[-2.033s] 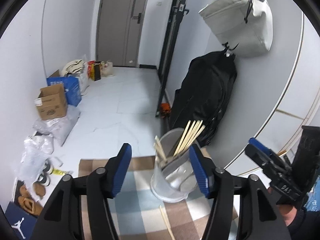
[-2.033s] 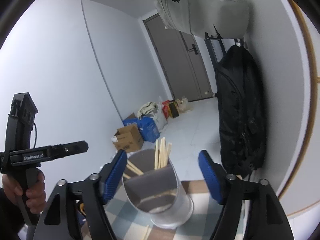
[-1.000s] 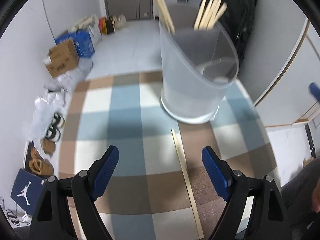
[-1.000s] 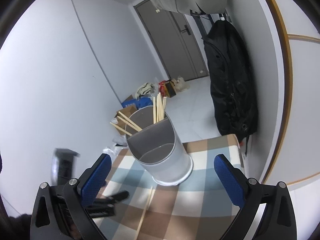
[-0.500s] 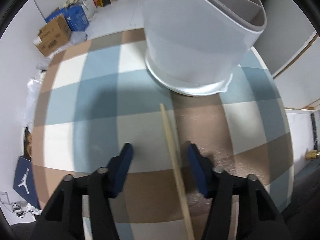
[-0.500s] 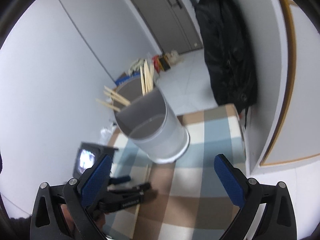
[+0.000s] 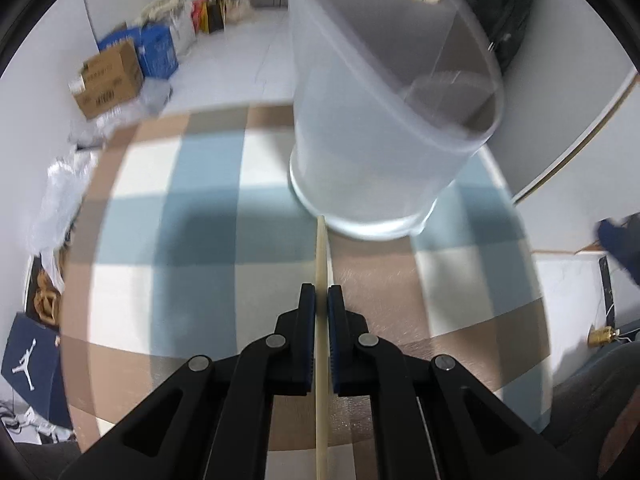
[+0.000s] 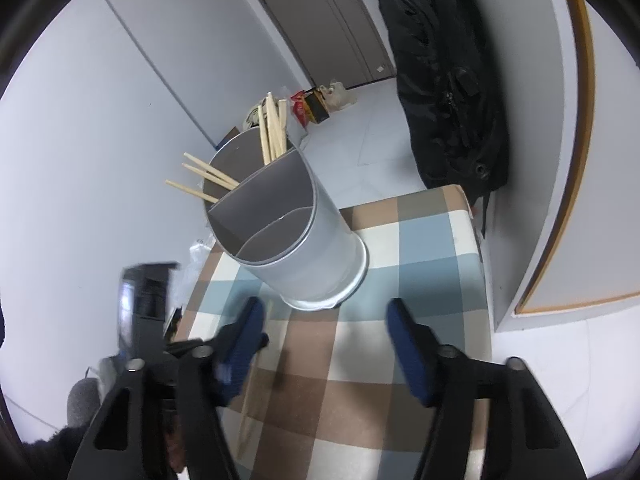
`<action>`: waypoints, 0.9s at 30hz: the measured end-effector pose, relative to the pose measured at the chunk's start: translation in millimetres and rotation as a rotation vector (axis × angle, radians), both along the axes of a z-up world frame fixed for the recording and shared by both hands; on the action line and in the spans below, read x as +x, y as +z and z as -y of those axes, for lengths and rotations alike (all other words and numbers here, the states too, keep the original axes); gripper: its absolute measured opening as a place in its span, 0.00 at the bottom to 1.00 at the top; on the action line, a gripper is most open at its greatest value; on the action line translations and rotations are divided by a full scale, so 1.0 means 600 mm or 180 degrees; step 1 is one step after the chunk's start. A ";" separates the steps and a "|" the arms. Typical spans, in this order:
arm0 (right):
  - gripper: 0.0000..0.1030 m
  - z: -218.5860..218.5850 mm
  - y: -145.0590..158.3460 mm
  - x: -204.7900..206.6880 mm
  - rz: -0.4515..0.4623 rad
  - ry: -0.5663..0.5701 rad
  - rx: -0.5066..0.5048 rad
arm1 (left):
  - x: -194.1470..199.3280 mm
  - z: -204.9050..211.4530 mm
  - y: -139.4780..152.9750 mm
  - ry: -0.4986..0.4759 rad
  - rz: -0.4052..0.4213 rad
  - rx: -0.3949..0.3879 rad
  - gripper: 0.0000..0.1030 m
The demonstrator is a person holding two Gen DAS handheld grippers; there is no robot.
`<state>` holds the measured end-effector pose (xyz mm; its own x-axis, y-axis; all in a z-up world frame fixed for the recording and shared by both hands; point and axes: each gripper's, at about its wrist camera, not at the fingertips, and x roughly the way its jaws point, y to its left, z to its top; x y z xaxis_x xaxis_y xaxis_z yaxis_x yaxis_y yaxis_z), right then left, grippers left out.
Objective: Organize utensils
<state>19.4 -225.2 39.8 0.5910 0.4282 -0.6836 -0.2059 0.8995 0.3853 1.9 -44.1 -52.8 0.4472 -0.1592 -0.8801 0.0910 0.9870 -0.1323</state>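
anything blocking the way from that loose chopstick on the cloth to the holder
Nothing visible does. The left claw is shut on the chopstick, whose far tip lies at the foot of the holder; its front compartments look empty.

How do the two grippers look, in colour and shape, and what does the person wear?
Both grippers, the left gripper and the right gripper, have black plastic arms with round silver rivets at the joints. Each finger ends in a blue ribbed pad. The left one also carries a black housing behind it. A dark sleeve shows at the lower edge.
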 end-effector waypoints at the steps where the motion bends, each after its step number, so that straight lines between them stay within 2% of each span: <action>1: 0.50 -0.003 0.000 0.000 0.0002 0.0032 -0.0003 | -0.008 0.000 0.010 0.0002 0.0079 -0.0050 0.02; 3: 0.34 -0.010 0.001 -0.001 0.0008 0.0101 0.0028 | -0.029 0.000 0.042 0.0019 0.0285 -0.0125 0.02; 8: 0.25 -0.023 0.016 -0.003 0.0111 0.0229 0.0097 | -0.044 0.001 0.085 -0.0054 0.0538 -0.0190 0.02; 14: 0.25 -0.031 0.037 -0.005 0.0238 0.0244 0.0129 | -0.031 -0.018 0.126 -0.0086 0.0797 -0.0299 0.02; 23: 0.27 -0.028 0.084 0.014 0.0375 0.0201 0.0180 | -0.009 -0.038 0.235 -0.0120 0.1306 -0.0641 0.01; 27: 0.27 -0.031 0.111 0.027 0.0497 0.0235 0.0201 | 0.007 -0.038 0.267 -0.0177 0.1484 -0.0739 0.01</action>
<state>35.3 -206.3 106.7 0.6532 0.5136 -0.5564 -0.3324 0.8547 0.3987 6.3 -21.6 107.6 0.7684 -0.3612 -0.5283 0.2439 0.9285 -0.2800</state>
